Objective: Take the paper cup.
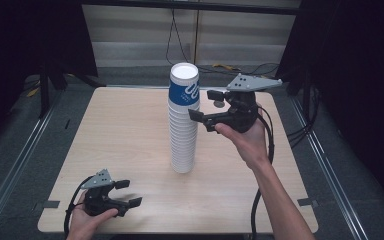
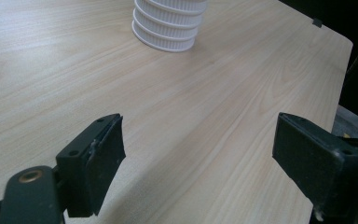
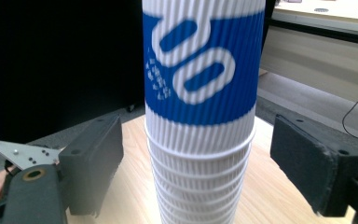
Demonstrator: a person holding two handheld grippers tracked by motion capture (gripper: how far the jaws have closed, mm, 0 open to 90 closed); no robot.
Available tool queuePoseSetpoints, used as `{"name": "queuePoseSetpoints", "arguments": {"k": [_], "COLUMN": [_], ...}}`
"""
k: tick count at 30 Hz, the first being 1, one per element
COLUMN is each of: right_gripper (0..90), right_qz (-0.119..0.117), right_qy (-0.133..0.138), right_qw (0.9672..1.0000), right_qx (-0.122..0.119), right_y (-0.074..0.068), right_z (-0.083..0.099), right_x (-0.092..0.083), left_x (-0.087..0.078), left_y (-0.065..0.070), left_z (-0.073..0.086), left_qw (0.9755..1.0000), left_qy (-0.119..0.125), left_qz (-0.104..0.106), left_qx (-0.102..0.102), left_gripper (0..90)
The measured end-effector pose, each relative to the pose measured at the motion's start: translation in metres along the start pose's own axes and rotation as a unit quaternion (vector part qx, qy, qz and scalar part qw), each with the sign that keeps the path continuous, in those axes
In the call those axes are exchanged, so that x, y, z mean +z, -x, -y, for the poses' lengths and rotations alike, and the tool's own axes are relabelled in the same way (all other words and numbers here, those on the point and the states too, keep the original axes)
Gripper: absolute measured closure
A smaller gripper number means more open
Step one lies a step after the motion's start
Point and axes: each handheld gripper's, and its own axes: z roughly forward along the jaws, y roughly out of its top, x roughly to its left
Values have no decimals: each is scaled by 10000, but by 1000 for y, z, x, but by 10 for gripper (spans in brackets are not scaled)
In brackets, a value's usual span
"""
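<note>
A tall stack of ribbed white paper cups [image 1: 183, 127] stands upright near the middle of the table [image 1: 125, 130]. The top cup [image 1: 184, 85] carries a blue band with white printed marks and sits nested in the one below, its mouth open upward.

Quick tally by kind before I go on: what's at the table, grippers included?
Cup stacks: 1 (cups inside too tightly nested to count)
Grippers: 2, the left gripper and the right gripper
Tables: 1
Total: 4
</note>
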Motion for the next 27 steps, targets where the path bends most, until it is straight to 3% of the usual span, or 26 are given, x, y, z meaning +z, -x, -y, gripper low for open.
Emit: {"name": "queuePoseSetpoints", "arguments": {"k": [17,27], "right_gripper": [145,143], "right_qz": [-184,-224], "right_qy": [-285,-414], "right_qw": [9994,9989], "right_qx": [-57,-3], "right_y": [7,11], "right_z": [-35,-45], "right_x": [18,30], "left_x": [0,1], "left_y": [-1,-1], "left_z": [1,1], "left_qw": [10000,10000], "left_qy": [-5,-14], "left_qz": [-10,-8], "left_qx": [5,-5], "left_gripper": [165,164]}}
